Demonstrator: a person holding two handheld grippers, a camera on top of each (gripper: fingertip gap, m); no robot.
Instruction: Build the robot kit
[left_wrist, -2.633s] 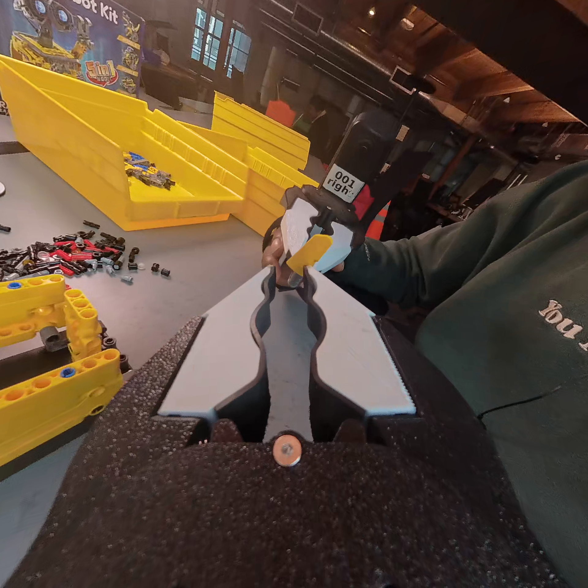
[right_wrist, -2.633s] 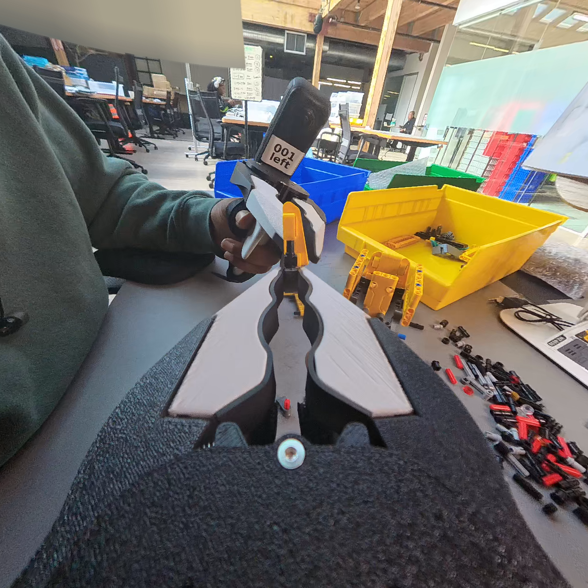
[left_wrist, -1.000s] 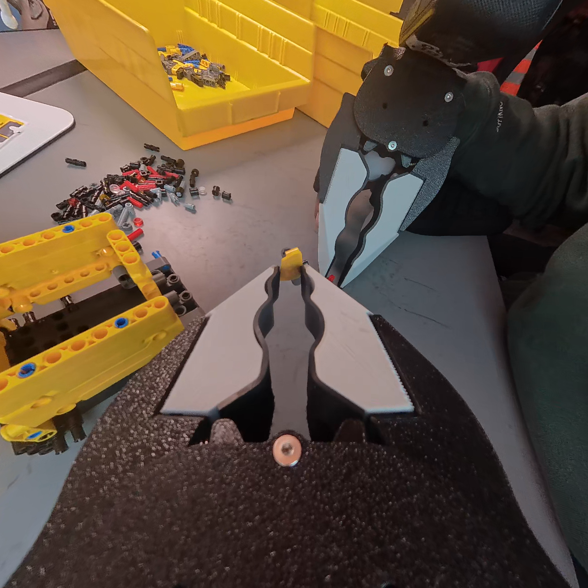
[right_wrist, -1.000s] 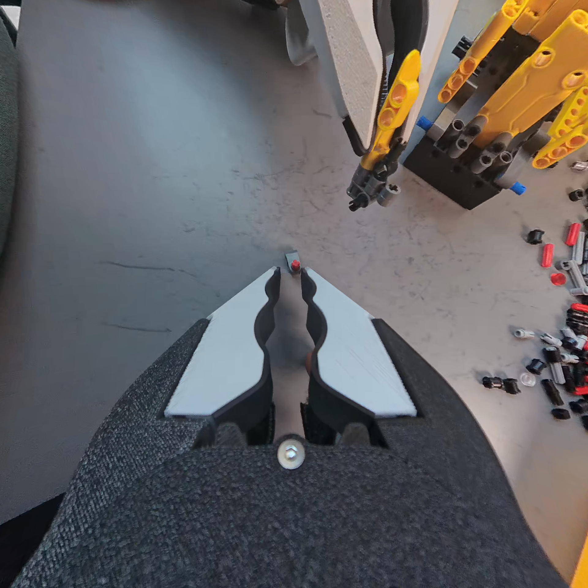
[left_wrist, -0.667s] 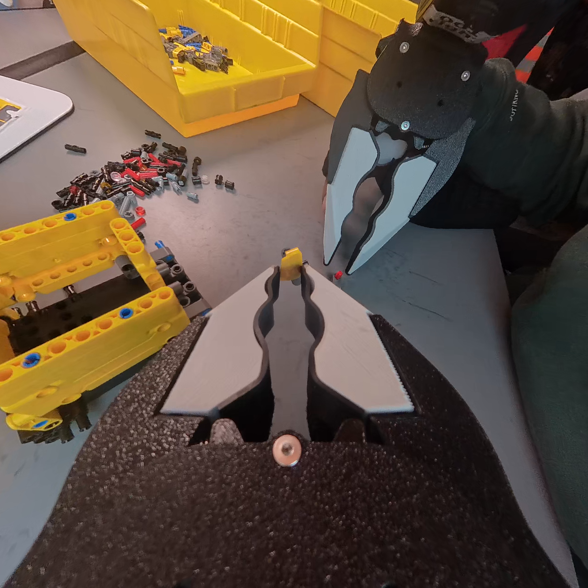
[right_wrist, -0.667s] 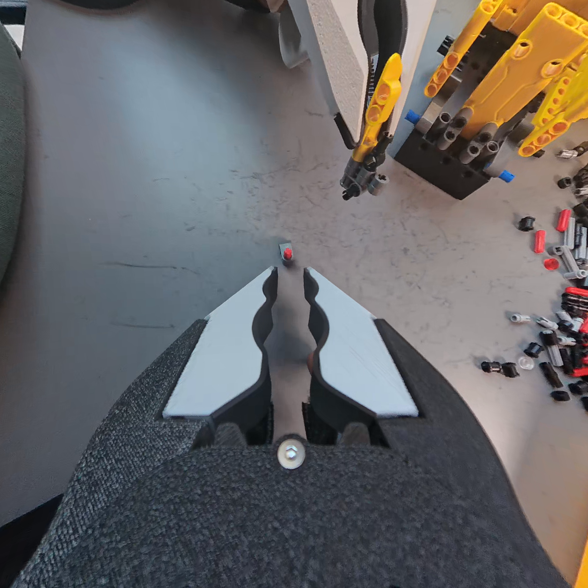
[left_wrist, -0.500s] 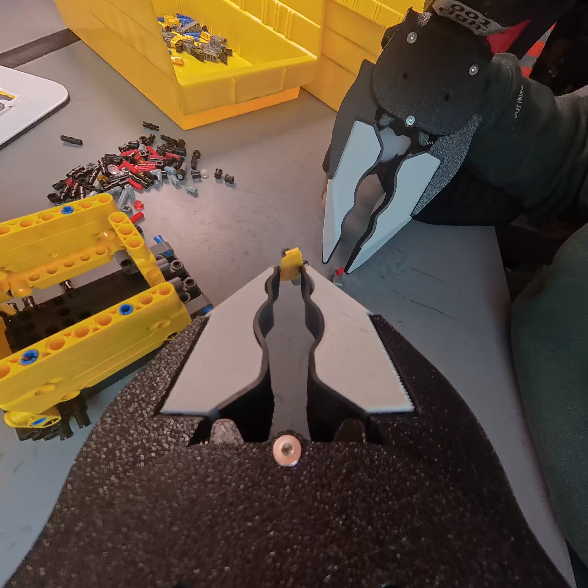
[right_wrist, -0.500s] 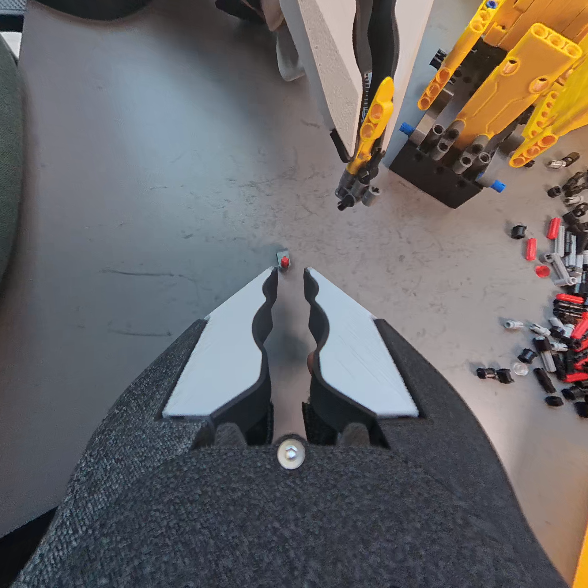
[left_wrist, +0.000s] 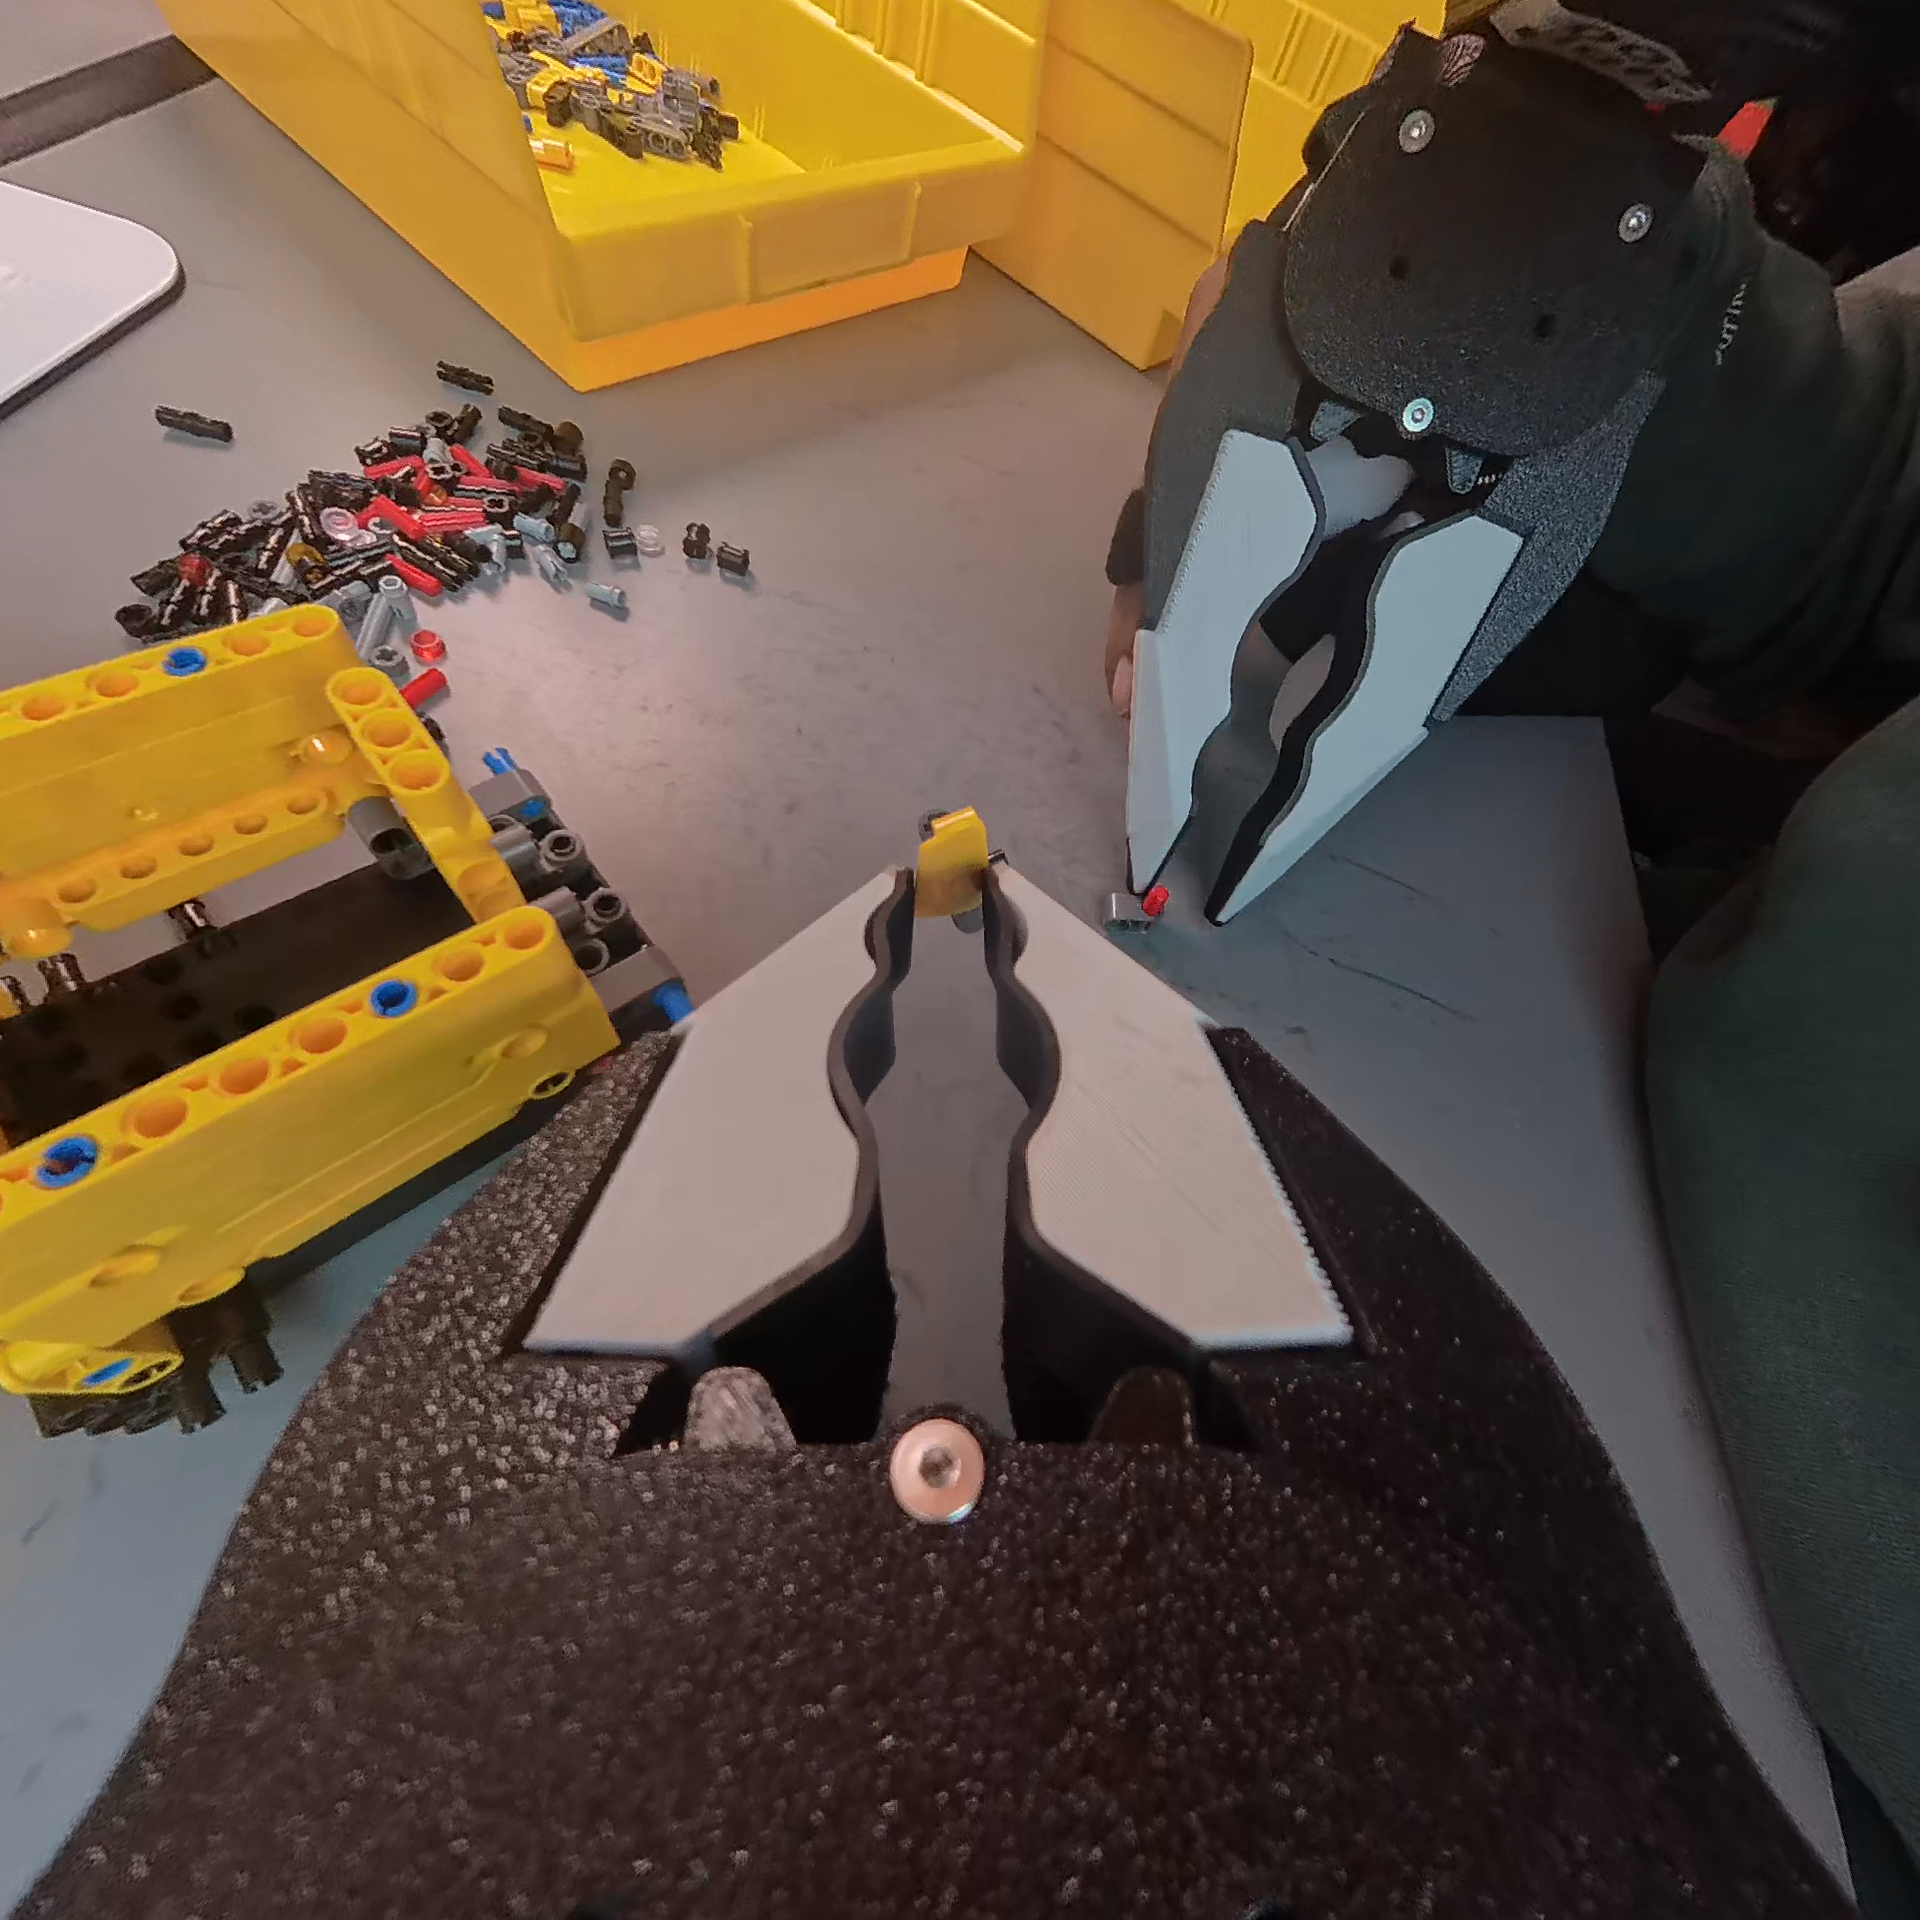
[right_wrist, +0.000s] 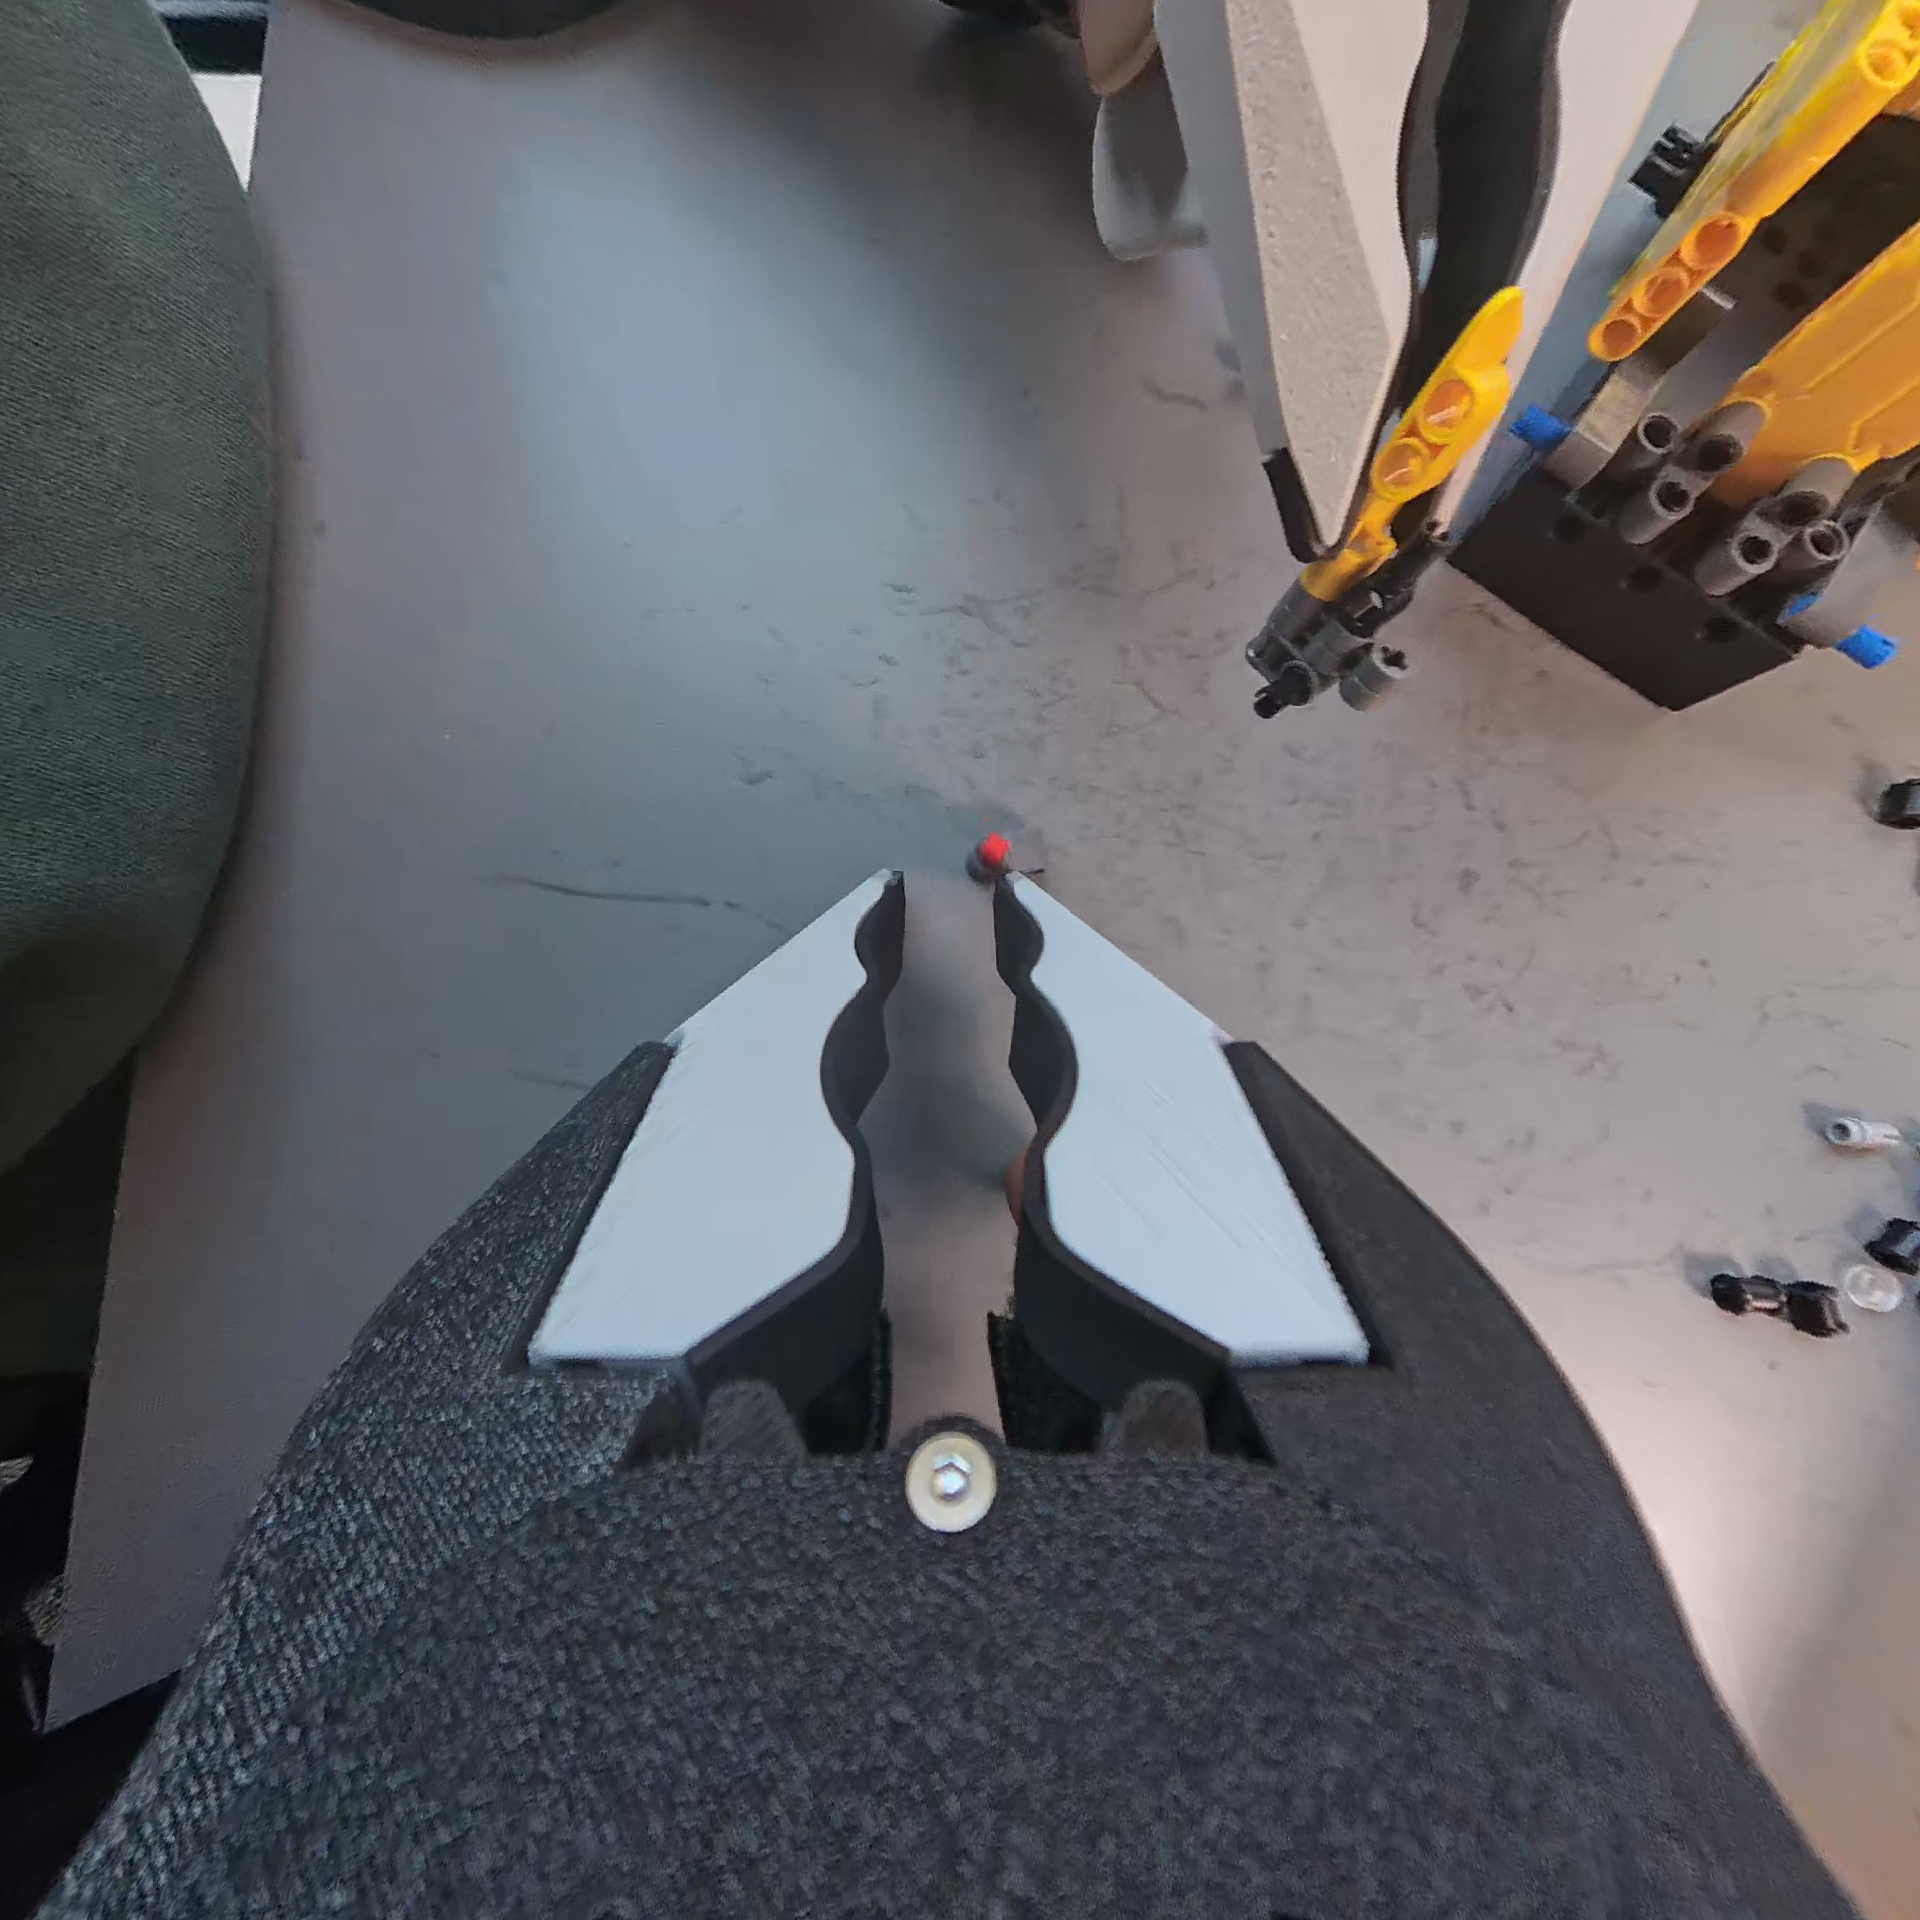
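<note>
My left gripper is shut on a small yellow beam piece with grey and black connectors at its lower end; the piece also shows in the right wrist view. My right gripper is open and empty, tips down at the grey table. A tiny grey connector with a red pin lies on the table just off its right fingertip; in the left wrist view the pin lies by the right gripper's tips. A yellow-and-black brick model stands to the left.
A pile of small black, red and grey pins lies on the table. Yellow bins with loose parts stand at the back. A white device is at far left. A person's green sleeve is at the table's near edge. My hands' fingertips stand some 8 centimetres from each other.
My right gripper came down to the table, opened and let go of the red-pinned connector, which now lies by its right tip. My left gripper keeps its grip on the yellow piece.
</note>
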